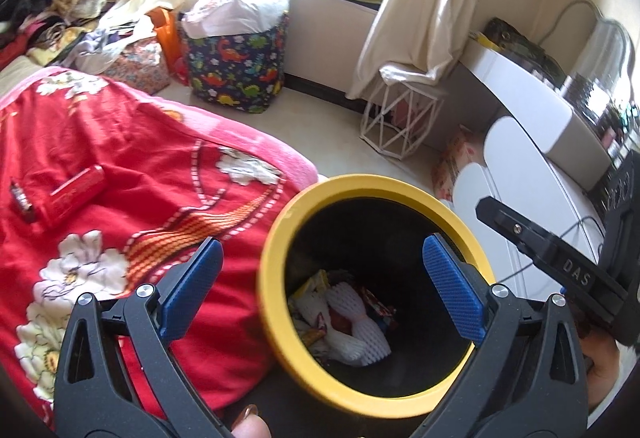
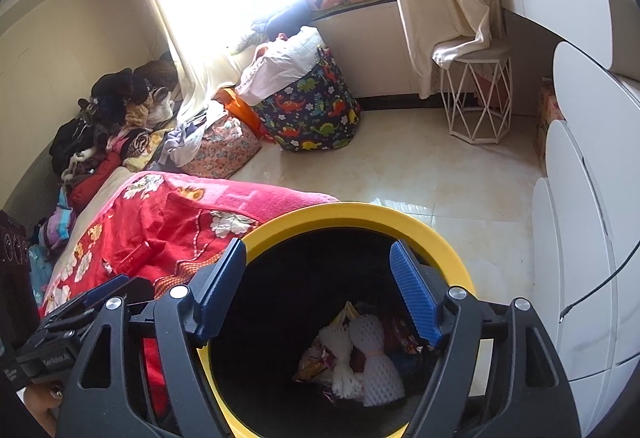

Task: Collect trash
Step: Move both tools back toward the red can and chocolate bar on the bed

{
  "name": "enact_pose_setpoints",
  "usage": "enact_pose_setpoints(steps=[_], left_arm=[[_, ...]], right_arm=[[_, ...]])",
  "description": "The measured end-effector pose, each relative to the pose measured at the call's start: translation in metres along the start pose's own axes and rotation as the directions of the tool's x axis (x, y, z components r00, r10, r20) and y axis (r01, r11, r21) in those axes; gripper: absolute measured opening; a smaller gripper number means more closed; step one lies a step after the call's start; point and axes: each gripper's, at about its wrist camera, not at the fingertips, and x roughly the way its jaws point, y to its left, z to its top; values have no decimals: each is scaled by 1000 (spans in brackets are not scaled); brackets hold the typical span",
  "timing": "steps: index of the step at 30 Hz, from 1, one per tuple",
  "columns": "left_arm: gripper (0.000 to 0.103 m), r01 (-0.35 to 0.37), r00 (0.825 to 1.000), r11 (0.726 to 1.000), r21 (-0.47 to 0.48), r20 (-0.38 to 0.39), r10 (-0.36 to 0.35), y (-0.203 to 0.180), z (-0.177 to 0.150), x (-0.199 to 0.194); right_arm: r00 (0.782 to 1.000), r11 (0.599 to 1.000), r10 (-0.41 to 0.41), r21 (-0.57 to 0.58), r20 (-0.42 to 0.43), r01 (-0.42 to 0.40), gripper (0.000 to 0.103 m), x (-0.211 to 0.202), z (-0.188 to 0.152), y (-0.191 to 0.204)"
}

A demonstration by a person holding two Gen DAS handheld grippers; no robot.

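Both tools hang spread and empty over the bin; the left gripper has its blue pads wide apart with the yellow rim between them, and the right gripper is likewise released, holding nothing. The bin stands on the floor just beside the bed, touching the red floral blanket; at its bottom lie a white foam fruit net and crumpled snack wrappers. On the blanket, well apart from the bin, rest a small red box and a thin dark packet (probably the trash not yet collected). The box looks light and stiff, so a pinch across its narrow sides should hold; the packet seems thin, possibly slippery, and lies flat on soft cloth, so the pads may snag fabric with it.
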Motion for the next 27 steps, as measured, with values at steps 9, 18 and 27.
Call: enact_pose_setpoints(steps=[9, 18, 27], left_arm=[[92, -77, 995, 994, -73, 61, 81, 44, 4, -23], [92, -152, 980, 979, -136, 105, 167, 93, 9, -43], [92, -232, 955, 943, -238, 128, 268, 161, 13, -65]], right_arm=[[998, 995, 67, -75, -24, -68, 73, 12, 1, 49], [989, 973, 135, -181, -57, -143, 77, 34, 5, 113], [977, 941, 179, -269, -113, -204, 80, 66, 4, 172]])
